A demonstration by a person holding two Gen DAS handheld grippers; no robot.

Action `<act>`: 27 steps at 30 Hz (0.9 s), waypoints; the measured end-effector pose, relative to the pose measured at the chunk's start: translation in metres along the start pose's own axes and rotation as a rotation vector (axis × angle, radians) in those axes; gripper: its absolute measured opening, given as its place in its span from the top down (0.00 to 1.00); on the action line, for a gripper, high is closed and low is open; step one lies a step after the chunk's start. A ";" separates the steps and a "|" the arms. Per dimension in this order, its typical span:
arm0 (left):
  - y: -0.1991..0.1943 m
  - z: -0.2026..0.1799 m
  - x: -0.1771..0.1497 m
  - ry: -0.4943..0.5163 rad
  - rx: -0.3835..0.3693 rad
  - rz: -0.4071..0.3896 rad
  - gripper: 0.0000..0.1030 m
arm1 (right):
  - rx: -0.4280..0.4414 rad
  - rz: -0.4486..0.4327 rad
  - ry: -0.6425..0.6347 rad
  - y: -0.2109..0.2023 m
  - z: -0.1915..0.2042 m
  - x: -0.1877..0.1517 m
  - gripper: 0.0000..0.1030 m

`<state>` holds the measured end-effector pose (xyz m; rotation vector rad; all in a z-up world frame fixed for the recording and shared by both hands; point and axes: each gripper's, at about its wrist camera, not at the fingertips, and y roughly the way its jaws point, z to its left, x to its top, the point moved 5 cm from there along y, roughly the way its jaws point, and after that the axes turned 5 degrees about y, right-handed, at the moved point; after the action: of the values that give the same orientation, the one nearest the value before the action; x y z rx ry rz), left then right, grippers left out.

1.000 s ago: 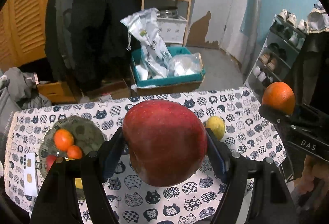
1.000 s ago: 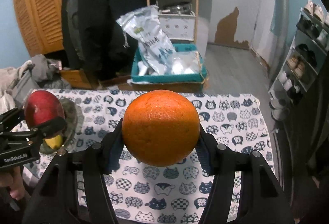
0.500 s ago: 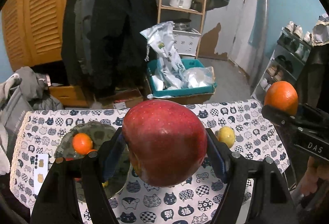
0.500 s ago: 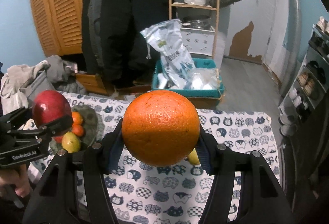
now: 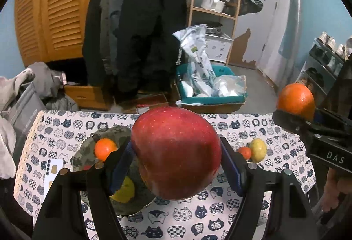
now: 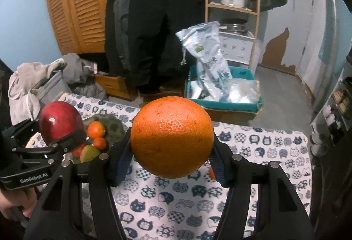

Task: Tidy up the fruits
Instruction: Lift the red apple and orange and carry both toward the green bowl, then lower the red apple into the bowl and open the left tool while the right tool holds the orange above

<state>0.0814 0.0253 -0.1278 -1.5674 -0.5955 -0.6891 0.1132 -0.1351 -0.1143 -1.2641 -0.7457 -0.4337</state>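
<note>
With the left claw (image 5: 176, 165) pinching the apple (image 5: 176, 152) and the right claw (image 6: 170, 152) pinching the orange (image 6: 171, 136), lower the apple gently into the plate (image 5: 88, 147) at nine o'clock, clear of the tangerine (image 5: 105, 149).

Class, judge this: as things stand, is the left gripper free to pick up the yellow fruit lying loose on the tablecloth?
Probably not: the left gripper is already shut on a red apple, so the yellow fruit must wait.
</note>
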 end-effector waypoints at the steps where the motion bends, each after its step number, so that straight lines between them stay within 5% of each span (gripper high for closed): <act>1: 0.000 0.004 -0.001 -0.005 0.006 0.001 0.25 | 0.007 0.006 -0.002 0.004 0.004 0.001 0.40; 27: 0.070 0.100 -0.052 -0.145 0.078 0.180 0.25 | 0.102 0.153 -0.053 0.102 0.093 0.002 0.40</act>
<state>0.1051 0.1182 -0.2189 -1.5846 -0.5721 -0.4151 0.1585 -0.0182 -0.1721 -1.2304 -0.7010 -0.2355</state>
